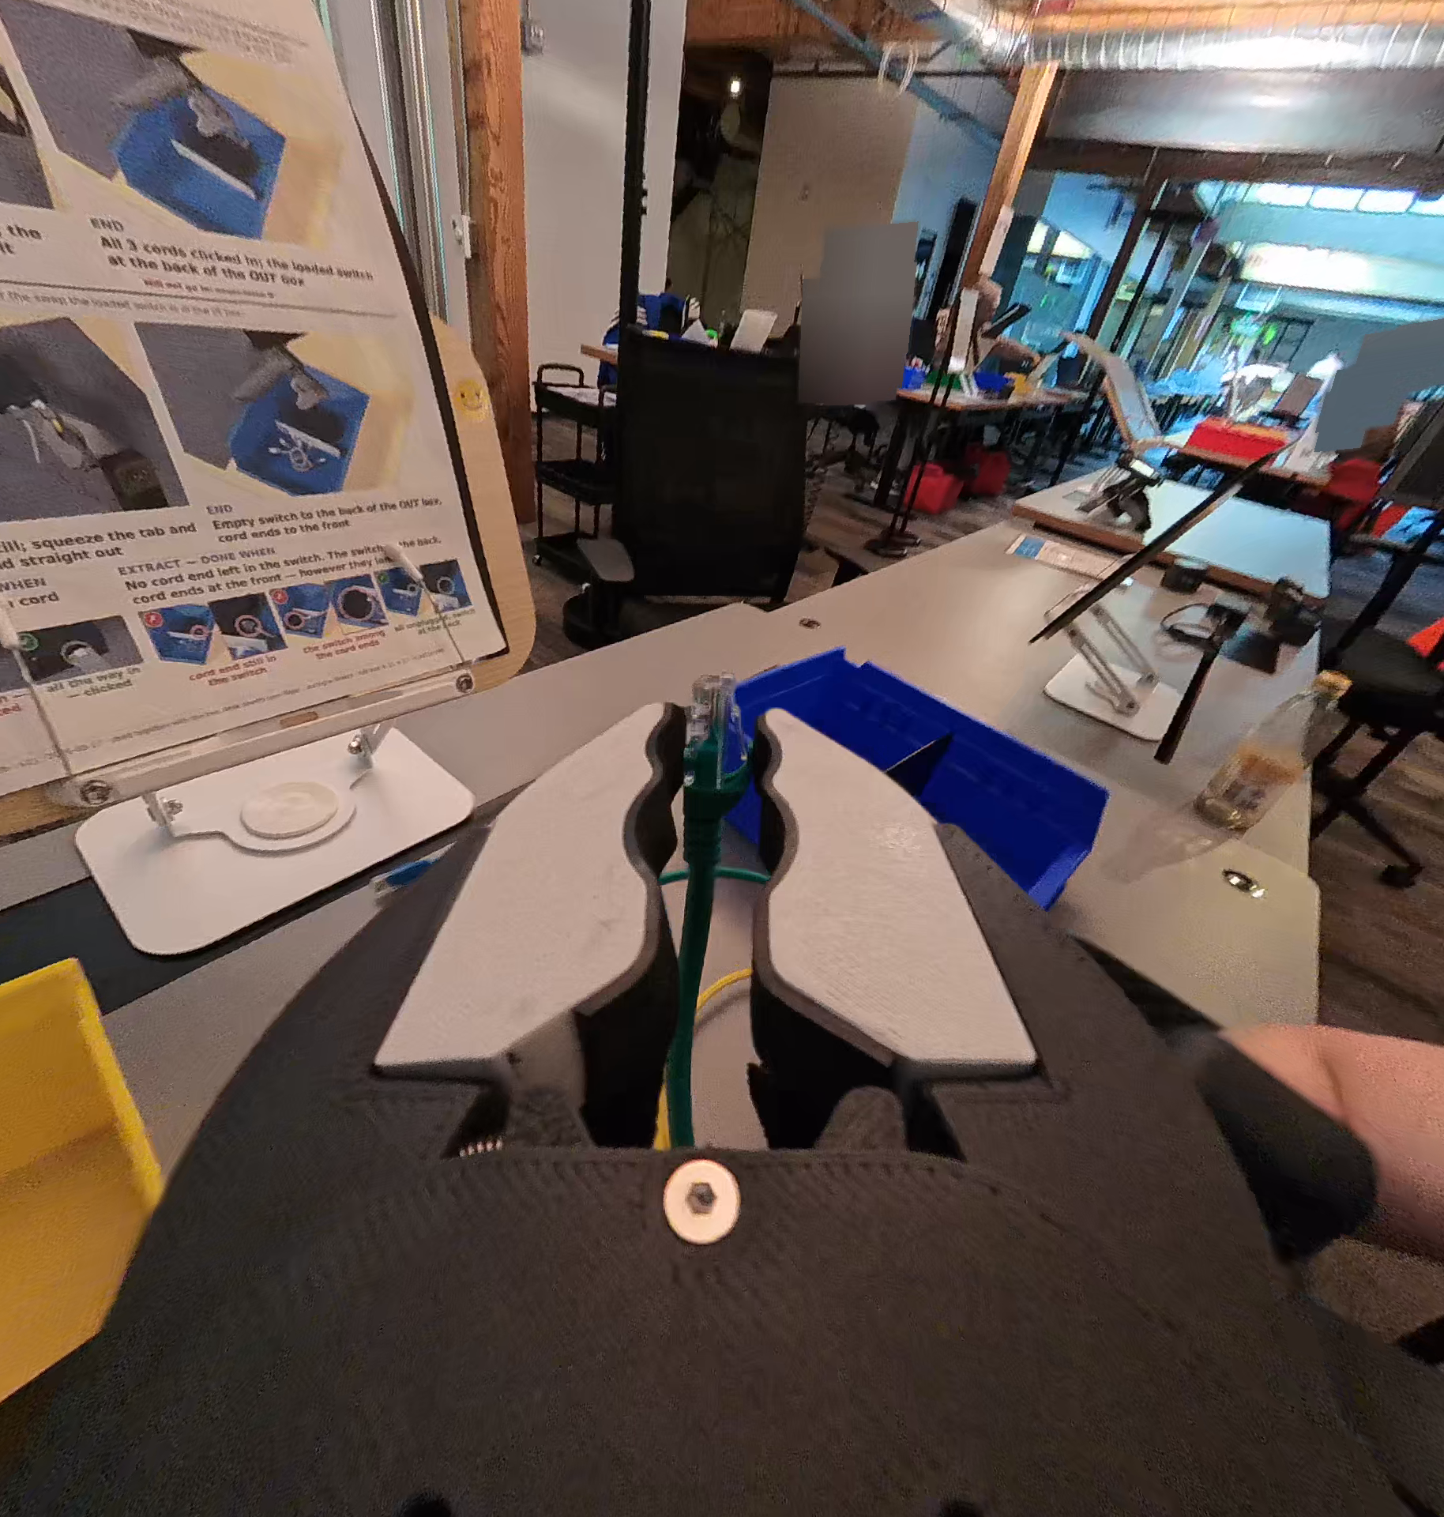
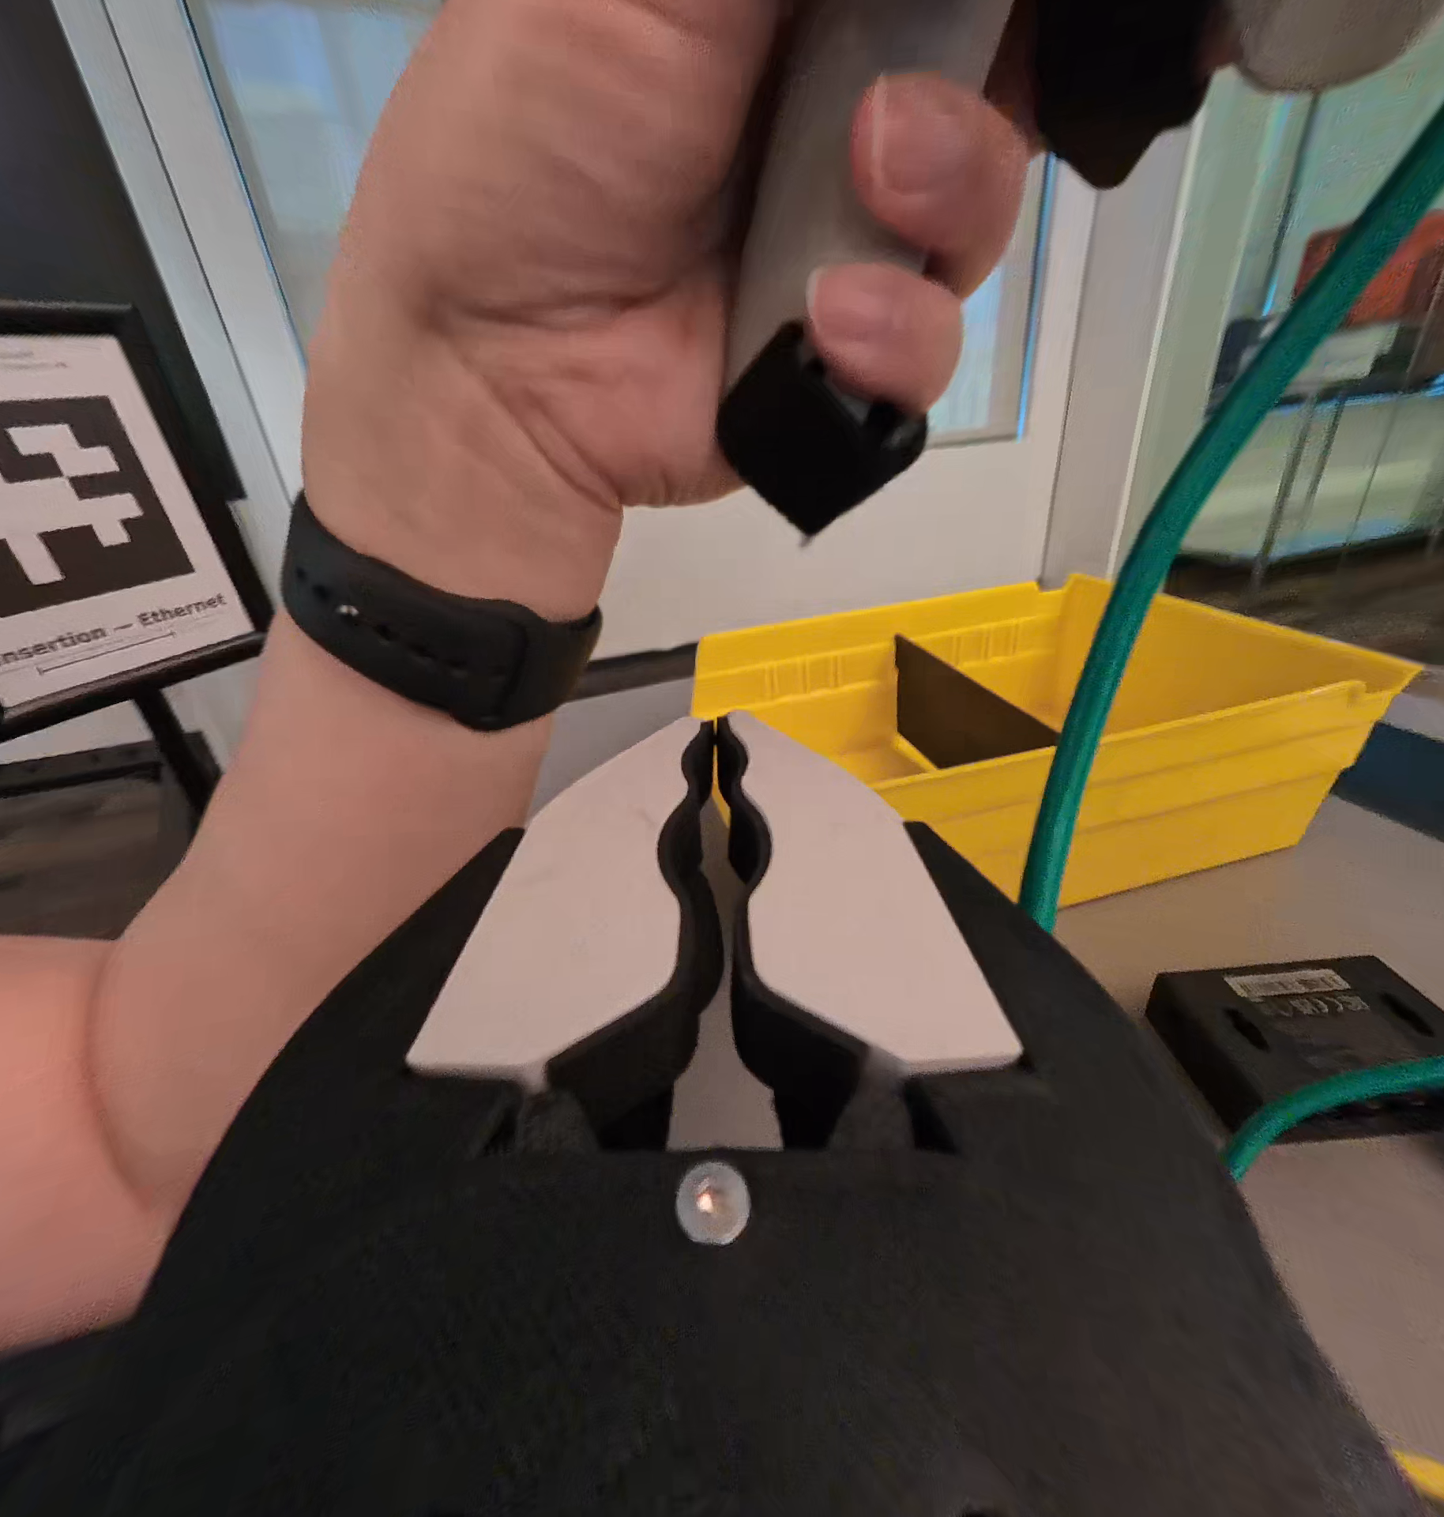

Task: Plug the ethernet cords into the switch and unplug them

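Left wrist view: the left gripper (image 1: 712, 739) pinches the green ethernet cord (image 1: 696, 829) at centre frame, clear plug up, before a blue plastic bin (image 1: 948, 763).

Right wrist view: the right gripper (image 2: 716, 731) is closed, empty; the black rectangular switch (image 2: 1310, 1042) sits lower right on the table.

Left wrist view looks forward along its tool (image 1: 710, 731) across the tabletop (image 1: 907, 607); right wrist view faces the yellow bin (image 2: 1154, 788) close up, both sharing the green cord (image 1: 690, 944).

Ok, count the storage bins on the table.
2. A blue bin lies just beyond the left gripper, and a yellow bin sits beyond the right gripper. Others may be out of view.
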The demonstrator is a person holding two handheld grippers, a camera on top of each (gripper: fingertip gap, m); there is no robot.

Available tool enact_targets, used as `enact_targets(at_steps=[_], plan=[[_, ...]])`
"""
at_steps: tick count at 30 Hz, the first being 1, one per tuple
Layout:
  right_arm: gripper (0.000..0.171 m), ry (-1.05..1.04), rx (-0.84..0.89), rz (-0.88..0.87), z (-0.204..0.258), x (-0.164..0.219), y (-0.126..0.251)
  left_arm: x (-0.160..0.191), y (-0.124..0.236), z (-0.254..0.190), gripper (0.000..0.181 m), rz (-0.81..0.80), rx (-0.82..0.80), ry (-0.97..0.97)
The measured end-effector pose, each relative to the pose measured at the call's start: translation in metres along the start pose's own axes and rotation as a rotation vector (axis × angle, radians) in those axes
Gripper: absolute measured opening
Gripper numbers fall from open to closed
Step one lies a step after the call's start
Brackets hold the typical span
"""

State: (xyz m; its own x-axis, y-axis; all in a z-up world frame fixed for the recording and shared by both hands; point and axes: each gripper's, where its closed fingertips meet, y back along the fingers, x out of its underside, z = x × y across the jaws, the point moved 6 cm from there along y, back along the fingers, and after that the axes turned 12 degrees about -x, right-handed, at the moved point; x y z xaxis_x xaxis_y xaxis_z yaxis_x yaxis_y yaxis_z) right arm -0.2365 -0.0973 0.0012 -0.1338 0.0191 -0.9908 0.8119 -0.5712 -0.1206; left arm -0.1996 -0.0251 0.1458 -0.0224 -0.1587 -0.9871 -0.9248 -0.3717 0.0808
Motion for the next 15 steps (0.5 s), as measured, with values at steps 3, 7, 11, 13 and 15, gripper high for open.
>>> enact_targets(at_steps=[3,7,11,13,15], plan=[[0.007,0.105,0.069,-0.033,-0.003,0.009,-0.008,-0.005,0.002,-0.014,0.015,-0.048,0.036,0.045],[0.016,0.133,0.175,-0.123,-0.028,0.008,-0.016,-0.009,0.001,-0.033,0.014,-0.108,0.029,0.034],[0.025,0.266,0.337,-0.291,-0.059,-0.032,0.021,-0.007,-0.001,-0.039,0.014,-0.118,0.012,0.025],[0.024,0.333,0.405,-0.406,-0.069,-0.059,0.049,-0.007,-0.002,-0.034,0.014,-0.133,-0.001,0.047],[0.020,0.379,0.441,-0.449,-0.076,-0.074,0.070,-0.007,-0.004,-0.030,0.014,-0.135,-0.002,0.071]])
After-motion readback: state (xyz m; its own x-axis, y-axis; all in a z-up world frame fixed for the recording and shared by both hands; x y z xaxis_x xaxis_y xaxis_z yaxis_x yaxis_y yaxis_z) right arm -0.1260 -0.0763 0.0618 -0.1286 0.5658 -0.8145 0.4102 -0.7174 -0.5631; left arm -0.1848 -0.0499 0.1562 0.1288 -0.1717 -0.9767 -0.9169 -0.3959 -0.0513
